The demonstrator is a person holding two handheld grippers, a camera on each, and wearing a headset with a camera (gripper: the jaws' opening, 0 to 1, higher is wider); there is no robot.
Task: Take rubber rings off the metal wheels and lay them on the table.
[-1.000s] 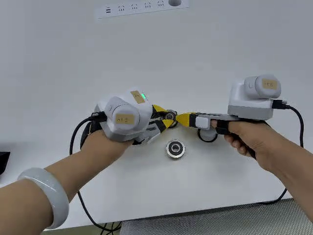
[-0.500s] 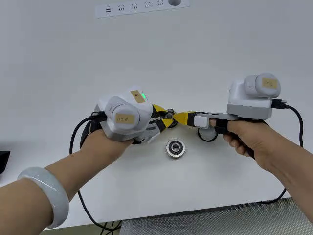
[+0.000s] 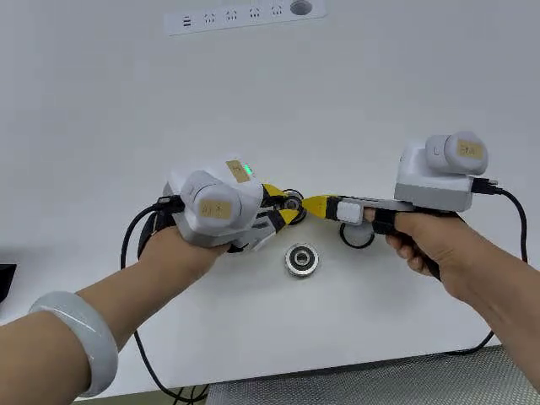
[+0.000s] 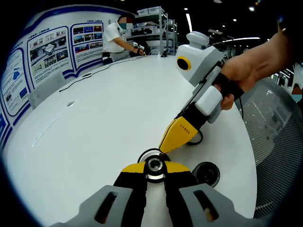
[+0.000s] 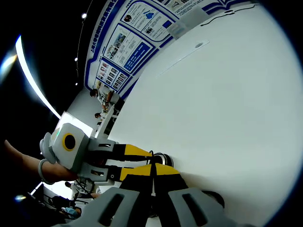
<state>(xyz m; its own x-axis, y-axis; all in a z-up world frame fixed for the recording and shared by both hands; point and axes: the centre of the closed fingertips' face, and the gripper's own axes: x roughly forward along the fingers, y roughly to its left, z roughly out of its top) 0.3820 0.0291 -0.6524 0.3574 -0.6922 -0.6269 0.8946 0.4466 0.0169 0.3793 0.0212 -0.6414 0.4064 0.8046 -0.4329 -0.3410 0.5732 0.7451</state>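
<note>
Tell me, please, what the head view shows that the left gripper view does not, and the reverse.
Head view: the person's left hand and a pale bracelet on that wrist.

Left gripper view: wall posters, shelves and another person at the table's far end.

Both: the left tongs shut on a metal wheel, the right tongs nipping its rubber ring, a second wheel, and a loose ring on the table.

White table point(image 3: 380, 84), power strip point(image 3: 245, 14) (white too), wall posters point(image 4: 52, 45) beyond.
</note>
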